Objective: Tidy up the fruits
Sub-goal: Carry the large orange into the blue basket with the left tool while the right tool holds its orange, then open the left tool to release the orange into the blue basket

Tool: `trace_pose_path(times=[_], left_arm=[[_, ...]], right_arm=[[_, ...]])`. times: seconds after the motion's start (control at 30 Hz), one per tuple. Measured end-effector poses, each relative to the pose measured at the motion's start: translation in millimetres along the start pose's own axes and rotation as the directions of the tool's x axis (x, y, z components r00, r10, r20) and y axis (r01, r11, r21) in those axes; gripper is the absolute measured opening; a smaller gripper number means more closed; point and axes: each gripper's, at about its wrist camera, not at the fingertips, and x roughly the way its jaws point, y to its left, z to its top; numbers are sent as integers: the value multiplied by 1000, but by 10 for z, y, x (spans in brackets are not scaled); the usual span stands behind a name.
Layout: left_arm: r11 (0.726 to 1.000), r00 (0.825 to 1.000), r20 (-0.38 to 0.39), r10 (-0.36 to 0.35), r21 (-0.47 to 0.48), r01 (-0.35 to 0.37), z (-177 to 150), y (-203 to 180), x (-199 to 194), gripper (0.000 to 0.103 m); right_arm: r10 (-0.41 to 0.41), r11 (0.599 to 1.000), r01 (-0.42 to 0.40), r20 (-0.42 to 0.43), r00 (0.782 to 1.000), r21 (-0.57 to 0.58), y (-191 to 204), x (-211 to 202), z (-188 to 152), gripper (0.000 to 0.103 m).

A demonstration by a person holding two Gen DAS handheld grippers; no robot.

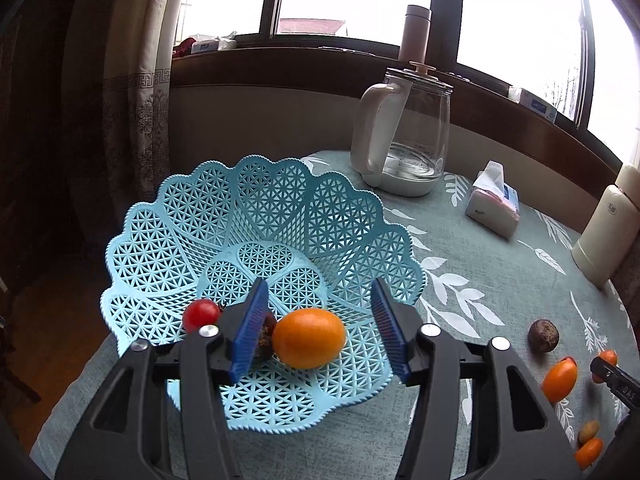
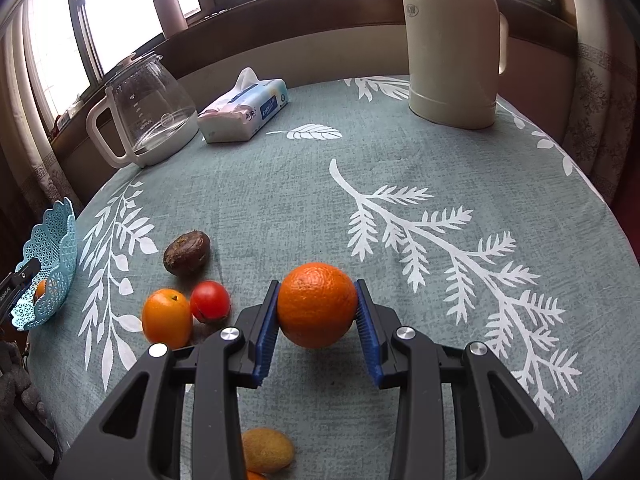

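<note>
Orange (image 2: 317,305) pinched in right claw (image 2: 318,328), left claw (image 1: 318,332) spread over blue basket (image 1: 168,240) (labels unreadable).

Left tool (image 1: 320,330) agape; right tool (image 2: 317,320) clamped

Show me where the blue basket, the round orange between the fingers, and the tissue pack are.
blue basket (image 1: 192,232): left wrist view, on its lattice wall at the left.
round orange (image 2: 317,305): right wrist view, middle of its peel.
tissue pack (image 2: 244,114): right wrist view, on its top face.
</note>
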Motion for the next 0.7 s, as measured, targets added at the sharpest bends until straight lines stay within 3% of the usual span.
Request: trace_pose_path(times=[0.2,0.43,0.7], left_arm=[[999,1000,19,23,-36,-22,-3,83,-27,75],[995,994,69,84,-54,-80,1,144,-94,98],[989,991,67,119,-97,-112,-37,263,-68,100]], right_arm=[[-3,1000,3,6,1000,-7,36,-35,2,36],[7,1000,-7,31,999,-16,139,-123,74,36],[60,996,-55,70,996,-77,524,-238,239,36]])
